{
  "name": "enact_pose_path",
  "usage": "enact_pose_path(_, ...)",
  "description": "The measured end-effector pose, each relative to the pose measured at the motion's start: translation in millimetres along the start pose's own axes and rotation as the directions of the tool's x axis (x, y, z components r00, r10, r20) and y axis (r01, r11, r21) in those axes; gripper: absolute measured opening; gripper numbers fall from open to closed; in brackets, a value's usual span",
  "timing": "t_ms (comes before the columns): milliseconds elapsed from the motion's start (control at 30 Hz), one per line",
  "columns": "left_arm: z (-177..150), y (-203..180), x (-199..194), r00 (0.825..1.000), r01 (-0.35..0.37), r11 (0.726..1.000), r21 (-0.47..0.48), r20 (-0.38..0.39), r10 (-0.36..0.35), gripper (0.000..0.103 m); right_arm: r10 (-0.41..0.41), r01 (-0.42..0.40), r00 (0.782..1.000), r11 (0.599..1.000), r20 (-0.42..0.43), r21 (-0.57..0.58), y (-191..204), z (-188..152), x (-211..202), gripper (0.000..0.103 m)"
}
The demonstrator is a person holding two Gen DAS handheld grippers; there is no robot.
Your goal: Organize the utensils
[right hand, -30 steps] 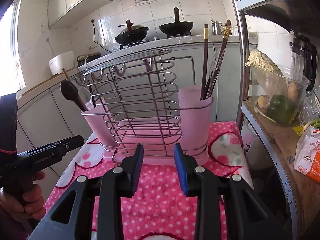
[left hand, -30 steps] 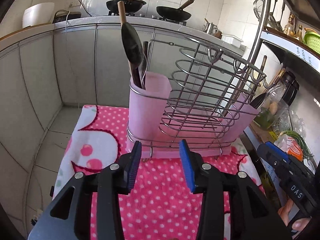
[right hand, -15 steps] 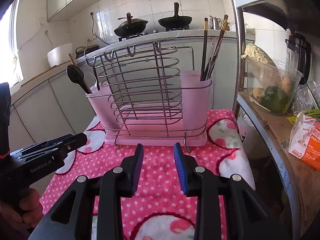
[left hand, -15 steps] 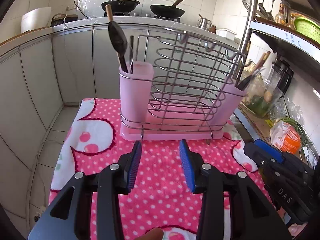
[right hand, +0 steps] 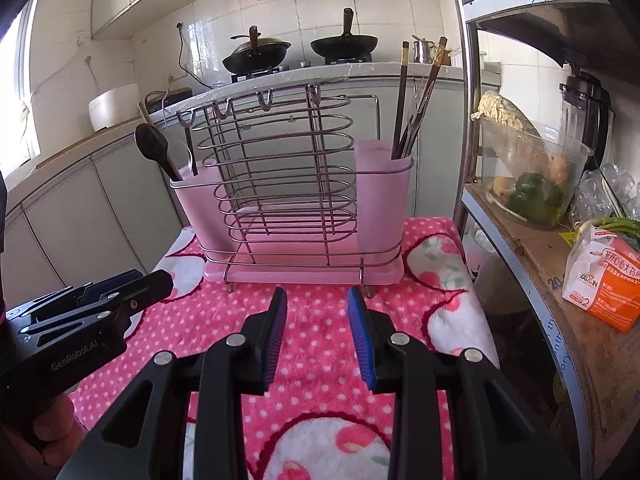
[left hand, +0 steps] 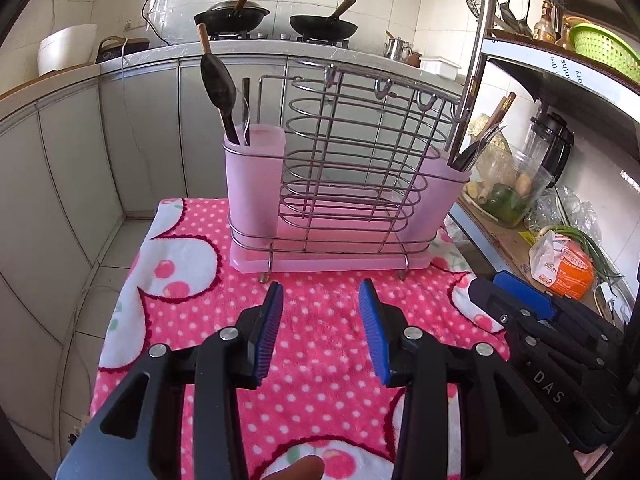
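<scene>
Both grippers hover empty over the pink dotted cloth (left hand: 320, 344) on the table: the left gripper (left hand: 320, 330) with fingers moderately apart, the right gripper (right hand: 317, 328) a little narrower, nothing between either pair. At twelve o'clock stands the rack (left hand: 344, 184), spoon (left hand: 218, 84) in its left cup, chopsticks (right hand: 404, 96) in its right. Sorting looks finished or nearly so; any next move calls for finding a stray utensil, none visible here.
</scene>
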State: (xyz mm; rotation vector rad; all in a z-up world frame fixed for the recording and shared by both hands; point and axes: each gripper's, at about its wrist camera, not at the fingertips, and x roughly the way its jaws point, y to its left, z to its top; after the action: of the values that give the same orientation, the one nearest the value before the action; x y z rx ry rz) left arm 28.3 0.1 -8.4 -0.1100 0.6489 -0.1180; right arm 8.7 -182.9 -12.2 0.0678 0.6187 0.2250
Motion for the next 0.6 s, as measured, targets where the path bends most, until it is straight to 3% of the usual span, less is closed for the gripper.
enact_pose_path(600, -4.1, -0.5, -6.6, 1.0, 0.003, 1.0, 0.005, 0.005, -0.003, 0.04, -0.034, 0.035, 0.999, 0.999, -0.014, 0.017, 1.7, -0.9, -1.1, 0.032)
